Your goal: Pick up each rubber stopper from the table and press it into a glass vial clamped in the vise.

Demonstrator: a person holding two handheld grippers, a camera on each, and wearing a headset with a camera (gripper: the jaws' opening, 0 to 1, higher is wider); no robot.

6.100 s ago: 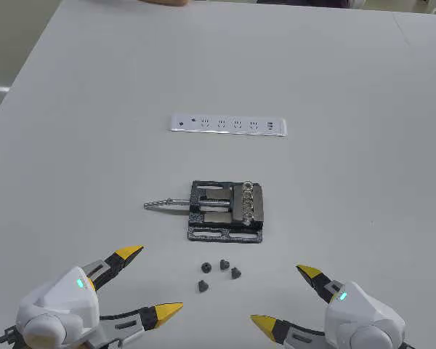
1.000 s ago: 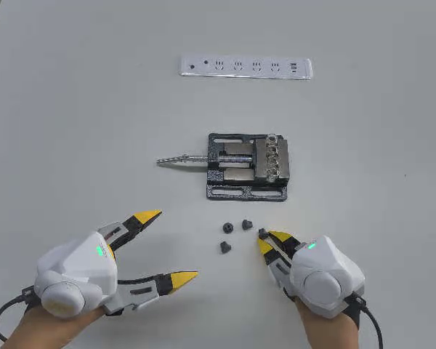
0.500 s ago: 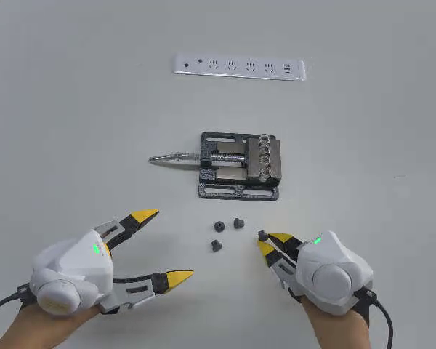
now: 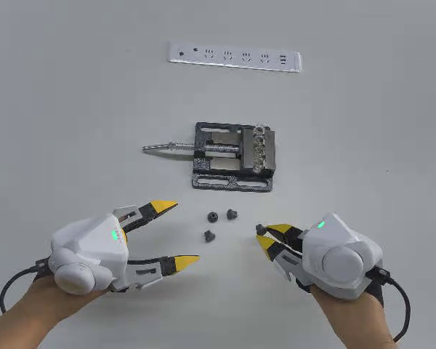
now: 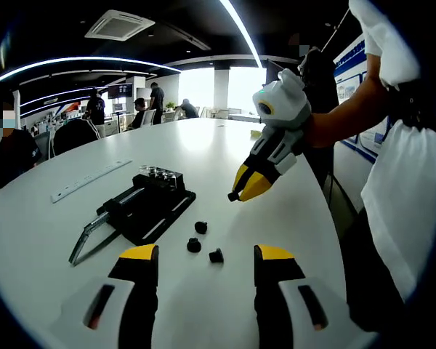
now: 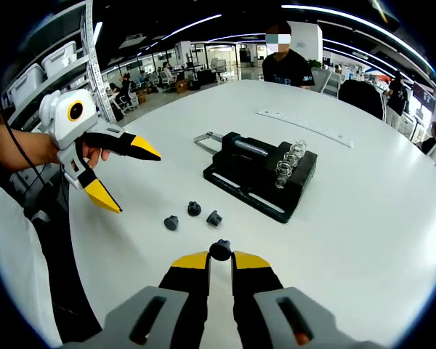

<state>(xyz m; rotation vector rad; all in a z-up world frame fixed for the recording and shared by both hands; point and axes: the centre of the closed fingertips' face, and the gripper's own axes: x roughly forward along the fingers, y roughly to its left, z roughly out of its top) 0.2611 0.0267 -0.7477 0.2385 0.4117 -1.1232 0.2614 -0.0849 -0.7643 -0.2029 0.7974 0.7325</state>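
Right gripper view puts the held stopper (image 6: 219,250) dead centre for me: a small dark rubber plug pinched at the very tips of the right gripper (image 6: 219,259), whose yellow-tipped jaws are closed on it with just the plug's width between them. From the left gripper view I can see that gripper raised clear of the white worktop (image 5: 291,189), its tips angled down, the stopper at their end.

Just beyond the held stopper, 3 more lie loose on the worktop in a small cluster. In the head view the first loose stopper (image 4: 213,216) and the second loose stopper (image 4: 232,214) sit side by side, apart from each other, and the third loose stopper (image 4: 208,235) lies a little nearer to me, below the first. None of them touches another.

Farther out from that cluster stands the black vise (image 4: 232,156), flat on the worktop, with its screw handle (image 4: 167,147) sticking out to the left. A row of glass vials (image 4: 259,147) stands upright, clamped at the vise's right end.

The left gripper (image 4: 184,231) hovers to the left of the loose stoppers, well apart from the right one. Its jaws are spread wide and hold nothing.

Beyond the vise, a white power strip (image 4: 235,56) lies flat, roughly parallel to the vise's long side.

Both gripper views show people standing and sitting at the far edge of the worktop.
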